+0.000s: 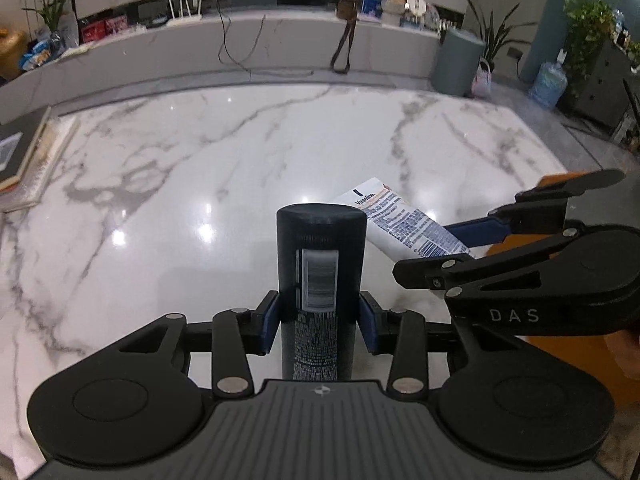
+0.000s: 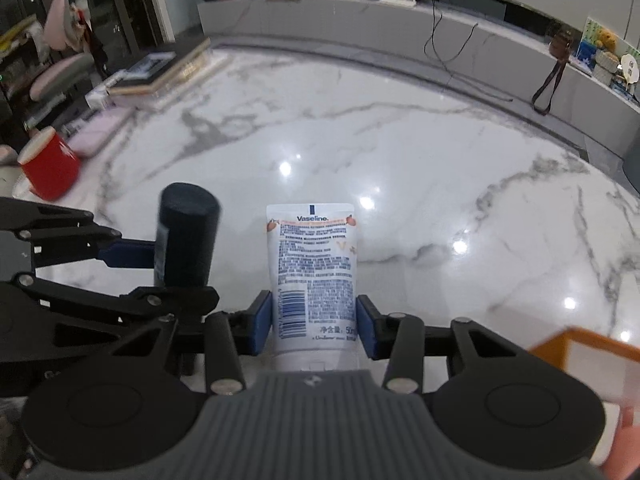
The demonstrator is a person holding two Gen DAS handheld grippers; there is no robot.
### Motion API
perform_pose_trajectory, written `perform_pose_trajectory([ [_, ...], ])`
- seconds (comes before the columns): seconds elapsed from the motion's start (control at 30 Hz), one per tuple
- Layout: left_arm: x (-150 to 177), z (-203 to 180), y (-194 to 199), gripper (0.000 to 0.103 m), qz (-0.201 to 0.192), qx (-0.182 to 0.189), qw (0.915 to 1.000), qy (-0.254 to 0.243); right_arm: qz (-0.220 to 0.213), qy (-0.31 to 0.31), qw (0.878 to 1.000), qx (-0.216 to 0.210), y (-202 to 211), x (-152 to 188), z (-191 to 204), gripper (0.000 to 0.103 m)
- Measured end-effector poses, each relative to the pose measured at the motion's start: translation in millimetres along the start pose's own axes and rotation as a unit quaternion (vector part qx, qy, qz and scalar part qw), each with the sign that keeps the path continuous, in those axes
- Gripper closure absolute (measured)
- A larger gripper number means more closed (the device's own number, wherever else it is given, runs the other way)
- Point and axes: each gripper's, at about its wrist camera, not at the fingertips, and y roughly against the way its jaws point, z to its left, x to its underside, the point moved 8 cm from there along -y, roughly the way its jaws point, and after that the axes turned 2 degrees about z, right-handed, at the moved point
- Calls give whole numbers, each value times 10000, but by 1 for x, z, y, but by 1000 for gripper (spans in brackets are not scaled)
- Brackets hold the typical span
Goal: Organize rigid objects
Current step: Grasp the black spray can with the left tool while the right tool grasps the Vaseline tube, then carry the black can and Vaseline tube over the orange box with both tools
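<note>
A tall dark spray can (image 1: 320,248) stands upright between the blue pads of my left gripper (image 1: 320,320), which is shut on its lower body above the marble table (image 1: 180,168). A white Vaseline tube (image 2: 314,256) is clamped in my right gripper (image 2: 316,326), crimped end pointing away. Seen from the left wrist, the tube (image 1: 404,224) and the right gripper (image 1: 448,252) sit close on the right. Seen from the right wrist, the can (image 2: 186,236) and the left gripper (image 2: 168,276) sit close on the left.
A stack of books (image 1: 24,156) lies at the table's left edge, also seen as books (image 2: 160,72). A red cup (image 2: 50,168) and a pink flat item (image 2: 96,132) stand near them. An orange-rimmed box (image 2: 580,360) is at the near right. A marble ledge (image 1: 280,44) runs behind.
</note>
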Motion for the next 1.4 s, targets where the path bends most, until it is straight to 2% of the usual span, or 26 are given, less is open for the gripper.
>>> perform_pose_trajectory([
  [0.23, -8, -32, 59, 57, -541, 69, 9985, -25, -564, 12, 9984, -87, 76, 8, 2, 59],
  [0.43, -24, -84, 98, 57, -805, 525, 9953, -135, -863, -48, 9962, 66, 150, 26, -24, 59],
  [0.53, -34, -120, 109, 57, -895, 857, 9918, -300, -866, -129, 9957, 296, 183, 45, -50, 59],
  [0.77, -58, -199, 101, 56, -961, 1473, 9816, -750, -561, -301, 9899, 1263, 234, 95, -132, 58],
  [0.9, -63, -233, 79, 56, -834, 1692, 9781, -882, -240, -484, 9837, 1714, 241, 124, -176, 58],
  [1.03, -64, -257, 51, 56, -571, 1828, 9773, -910, 111, -654, 9791, 1924, 229, 148, -211, 58],
  [1.17, -61, -277, 28, 56, -336, 1888, 9765, -980, 472, -752, 9754, 2018, 203, 155, -233, 58],
  [1.4, -54, -280, -2, 56, -39, 1887, 9773, -959, 901, -936, 9701, 2048, 156, 153, -258, 58],
])
